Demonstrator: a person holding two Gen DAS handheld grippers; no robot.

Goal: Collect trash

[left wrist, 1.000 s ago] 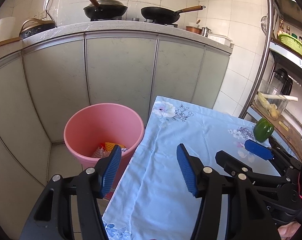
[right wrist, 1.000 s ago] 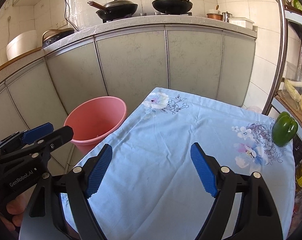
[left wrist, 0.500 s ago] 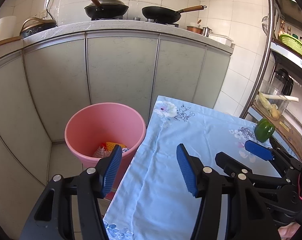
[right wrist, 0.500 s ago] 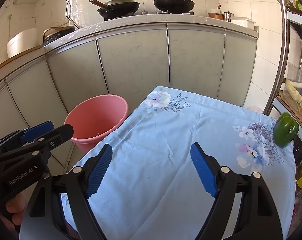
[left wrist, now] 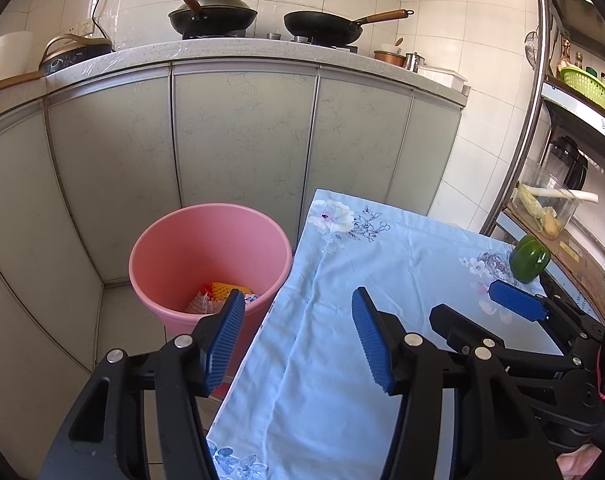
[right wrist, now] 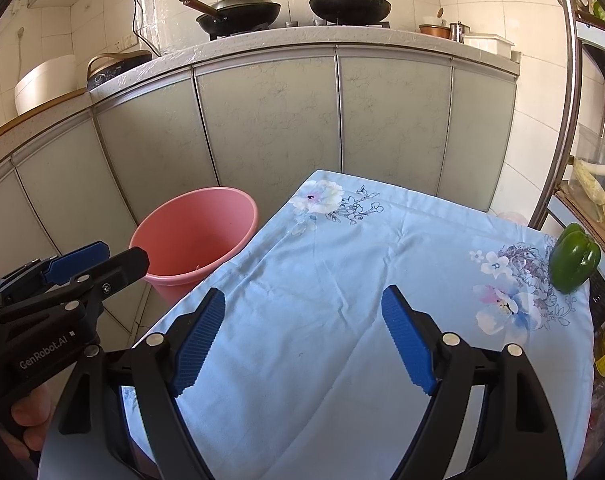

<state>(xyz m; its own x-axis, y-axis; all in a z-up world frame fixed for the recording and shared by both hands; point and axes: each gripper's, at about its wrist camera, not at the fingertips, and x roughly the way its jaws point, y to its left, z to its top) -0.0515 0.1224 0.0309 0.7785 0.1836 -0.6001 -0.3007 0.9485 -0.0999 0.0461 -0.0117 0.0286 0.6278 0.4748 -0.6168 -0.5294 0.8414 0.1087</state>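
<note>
Both the left gripper (left wrist: 298,336) and right gripper (right wrist: 302,334) hover with jaws apart and empty; wrappers (left wrist: 218,296) lie inside the pink bucket (left wrist: 174,248).

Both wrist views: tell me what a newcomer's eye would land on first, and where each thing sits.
The pink bucket on the floor, left of the table and in front of the grey cabinets, stands out most, with bits of trash at its bottom. Next comes the green pepper, alone near the right edge of the pale blue flowered tablecloth. In front, the left gripper and the right gripper both stand open and empty.
</note>
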